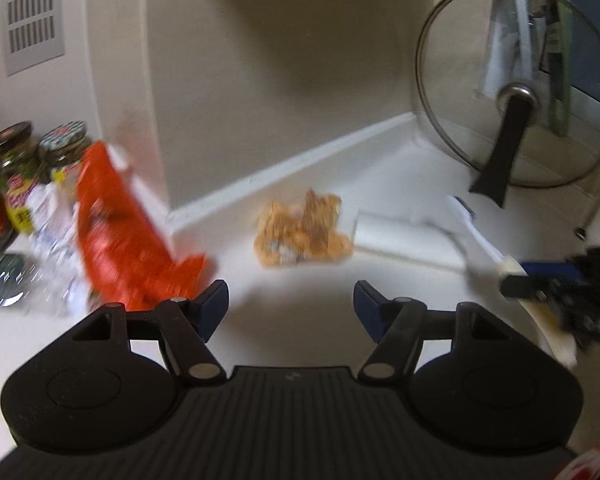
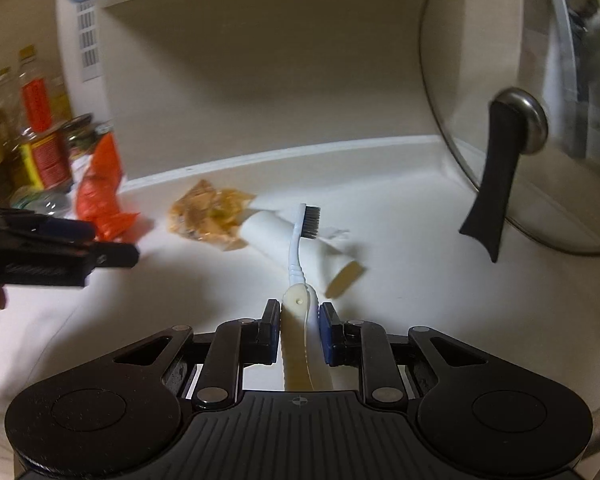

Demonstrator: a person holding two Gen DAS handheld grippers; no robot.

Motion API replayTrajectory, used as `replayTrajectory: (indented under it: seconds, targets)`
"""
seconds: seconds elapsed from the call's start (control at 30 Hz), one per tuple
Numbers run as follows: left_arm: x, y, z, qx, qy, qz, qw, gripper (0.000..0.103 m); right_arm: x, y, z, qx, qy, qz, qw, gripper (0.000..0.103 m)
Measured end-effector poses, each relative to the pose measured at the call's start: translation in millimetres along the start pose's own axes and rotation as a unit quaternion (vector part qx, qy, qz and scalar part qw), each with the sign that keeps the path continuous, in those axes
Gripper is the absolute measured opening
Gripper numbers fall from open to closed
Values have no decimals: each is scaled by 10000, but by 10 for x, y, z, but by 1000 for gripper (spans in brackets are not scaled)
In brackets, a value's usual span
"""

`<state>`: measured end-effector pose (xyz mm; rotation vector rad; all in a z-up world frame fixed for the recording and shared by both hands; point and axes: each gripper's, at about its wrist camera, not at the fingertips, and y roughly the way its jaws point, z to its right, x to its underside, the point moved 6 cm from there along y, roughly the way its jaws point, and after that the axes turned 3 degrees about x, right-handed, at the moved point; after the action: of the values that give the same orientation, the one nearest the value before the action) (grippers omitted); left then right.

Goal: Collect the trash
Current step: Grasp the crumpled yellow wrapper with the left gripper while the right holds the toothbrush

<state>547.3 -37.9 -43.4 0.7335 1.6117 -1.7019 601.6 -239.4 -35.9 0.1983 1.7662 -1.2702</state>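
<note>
My right gripper is shut on the cream handle of a white toothbrush, whose dark bristled head points away over the counter. Under the brush lies a white tube with a cream cap. A crumpled yellow-orange wrapper sits just left of the tube. A red-orange snack bag leans further left. My left gripper is open with nothing between its fingers, hovering short of the wrapper. In the left wrist view the right gripper shows with the toothbrush.
A glass pot lid with a black handle stands on a rack at the right. Jars, a crushed clear bottle and sauce bottles crowd the left. The white counter ends at a wall corner.
</note>
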Motion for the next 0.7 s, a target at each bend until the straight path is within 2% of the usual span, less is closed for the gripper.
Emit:
replayTrajectory:
  seconds: [0.17,0.3,0.33,0.37,0.4,0.43,0.5,0.7]
  targets:
    - [-215,311,57,-49,147,160,9998,66,-54,108,104,64,132,44,9999,21]
    - [-296,545,109,-56,398,69,9992,64,-59,195,140,66,221,24,9997,21]
    - [-296,599,122,-83,485,20,9988,61,-53,212,141,63,231,18,9997,21]
    - [-294,647,129,-104,558,-35,9984,49,-50,229,138,56,238,11,9997,21]
    - [-285,681,132,-144,616,-86,9980,42,-44,242,133,49,248,0,9997,21]
    - [-280,693,139,-135,645,-89,9978,41,-42,255,127,39,258,-8,9997,21]
    - [-261,675,141,-99,659,-120,9977,29,-39,269,115,46,255,-4,9997,21]
    - [-122,414,112,-111,624,-110,9979,24,-42,225,45,29,258,16,9997,21]
